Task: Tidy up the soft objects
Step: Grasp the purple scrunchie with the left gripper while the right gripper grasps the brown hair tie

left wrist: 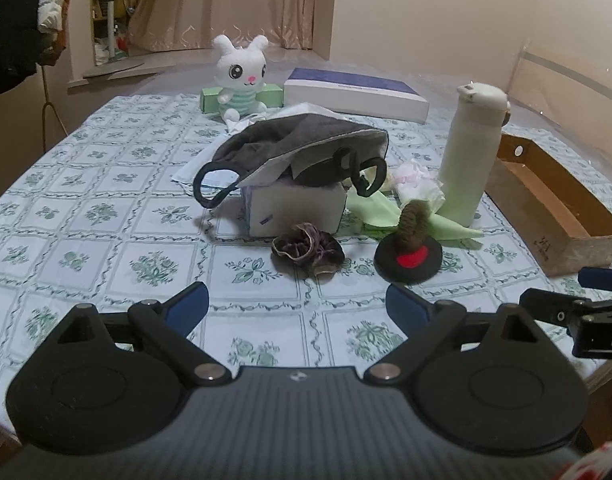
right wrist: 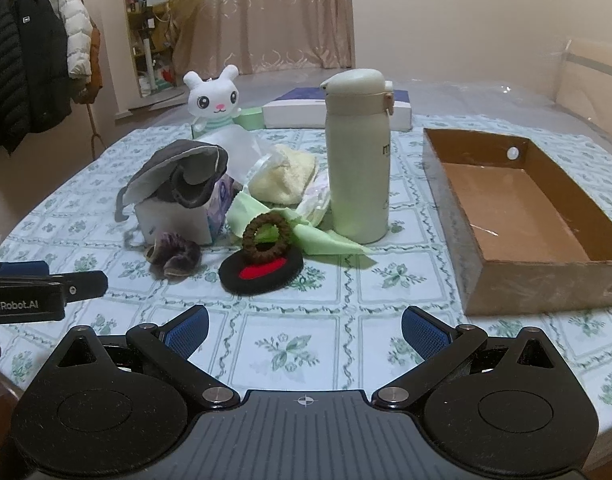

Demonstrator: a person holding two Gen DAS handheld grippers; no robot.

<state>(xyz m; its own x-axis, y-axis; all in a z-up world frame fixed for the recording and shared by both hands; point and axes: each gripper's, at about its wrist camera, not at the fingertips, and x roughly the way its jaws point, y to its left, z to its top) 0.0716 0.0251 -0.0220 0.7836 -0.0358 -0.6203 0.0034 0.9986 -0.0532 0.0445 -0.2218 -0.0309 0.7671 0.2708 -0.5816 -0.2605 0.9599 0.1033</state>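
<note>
Left gripper agape, bare tablecloth before scrunchie

Dim warm indoor light around me, soft shadows beneath the bottle, my views bending hard at dark corners, curtain behind it slightly soft

Purple scrunchie, green-floral tablecloth.

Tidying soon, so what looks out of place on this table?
The grey mask is draped askew over the tissue box, and a brown hair tie leans on the black pad. The cardboard box holds nothing.
</note>
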